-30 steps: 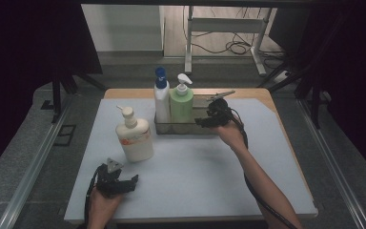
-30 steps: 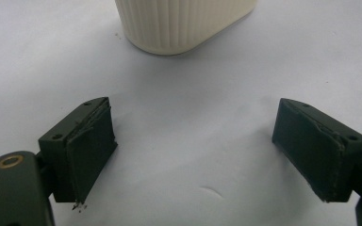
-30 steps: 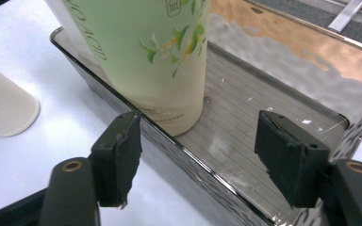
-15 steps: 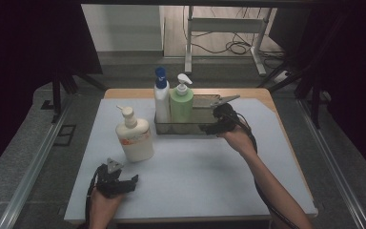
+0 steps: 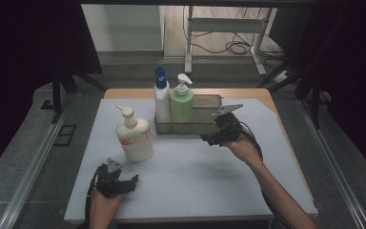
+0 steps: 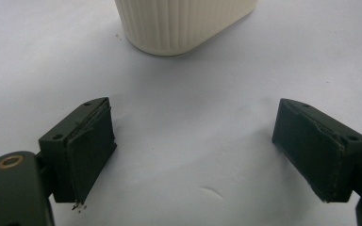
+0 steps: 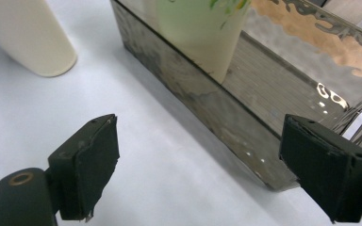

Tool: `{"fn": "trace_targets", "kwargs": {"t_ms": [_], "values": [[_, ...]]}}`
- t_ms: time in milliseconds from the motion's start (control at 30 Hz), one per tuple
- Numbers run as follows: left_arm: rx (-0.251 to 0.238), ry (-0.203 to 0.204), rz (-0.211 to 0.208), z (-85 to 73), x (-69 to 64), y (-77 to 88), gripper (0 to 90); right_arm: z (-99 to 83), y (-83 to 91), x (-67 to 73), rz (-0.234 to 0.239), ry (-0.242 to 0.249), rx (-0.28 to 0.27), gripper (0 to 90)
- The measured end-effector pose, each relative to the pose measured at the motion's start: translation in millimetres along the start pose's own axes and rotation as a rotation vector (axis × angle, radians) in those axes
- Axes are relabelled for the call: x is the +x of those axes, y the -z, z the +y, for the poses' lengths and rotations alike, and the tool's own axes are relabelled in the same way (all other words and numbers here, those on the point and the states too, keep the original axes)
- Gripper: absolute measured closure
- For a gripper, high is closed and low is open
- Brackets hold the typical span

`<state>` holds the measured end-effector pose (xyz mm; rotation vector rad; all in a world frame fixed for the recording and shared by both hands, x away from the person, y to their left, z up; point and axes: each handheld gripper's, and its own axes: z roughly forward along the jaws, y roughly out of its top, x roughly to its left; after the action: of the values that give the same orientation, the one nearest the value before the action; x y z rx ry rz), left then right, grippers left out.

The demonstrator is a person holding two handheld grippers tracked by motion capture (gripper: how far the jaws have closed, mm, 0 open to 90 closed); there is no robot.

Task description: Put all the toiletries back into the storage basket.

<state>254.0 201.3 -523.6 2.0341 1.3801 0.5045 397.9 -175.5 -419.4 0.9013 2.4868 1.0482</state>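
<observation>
- Drawn back from the clear rectangular plastic tray (image 5: 190, 128), the right gripper (image 5: 208, 140) now hovers at its five o'clock; jaws have just been opening, wide, empty.
- Left gripper (image 5: 132, 180) gapes wide, empty, at six o'clock of the cream pump bottle (image 5: 134, 137).
- Green pump bottle (image 5: 181, 102) stands in the tray, its top cut off in the right gripper view.
- White tabletop (image 5: 195, 176); dark curtains around.

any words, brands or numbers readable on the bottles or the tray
None can be read.
Cream pump bottle: an orange mark on its front, too blurred to read.
Green pump bottle: coloured print in the right gripper view, too cropped to read.
White bottle with blue cap and metal tray: no text visible.
</observation>
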Motion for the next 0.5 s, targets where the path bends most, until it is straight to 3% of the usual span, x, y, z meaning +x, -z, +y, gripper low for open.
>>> {"fn": "trace_targets", "kwargs": {"t_ms": [233,367,500], "values": [[0.006,-0.004,0.002,1.1,0.6,0.3,13.1,-10.5,12.0,4.4,0.007,-0.001,-0.022,8.2],[0.006,-0.008,0.033,3.7,-0.8,3.1,13.0,-17.9,18.2,5.8,0.017,-0.004,-0.024,7.7],[-0.016,0.02,0.02,5.7,2.9,8.2,13.6,-26.3,21.5,7.5,0.029,-0.014,-0.028,6.8]]}}
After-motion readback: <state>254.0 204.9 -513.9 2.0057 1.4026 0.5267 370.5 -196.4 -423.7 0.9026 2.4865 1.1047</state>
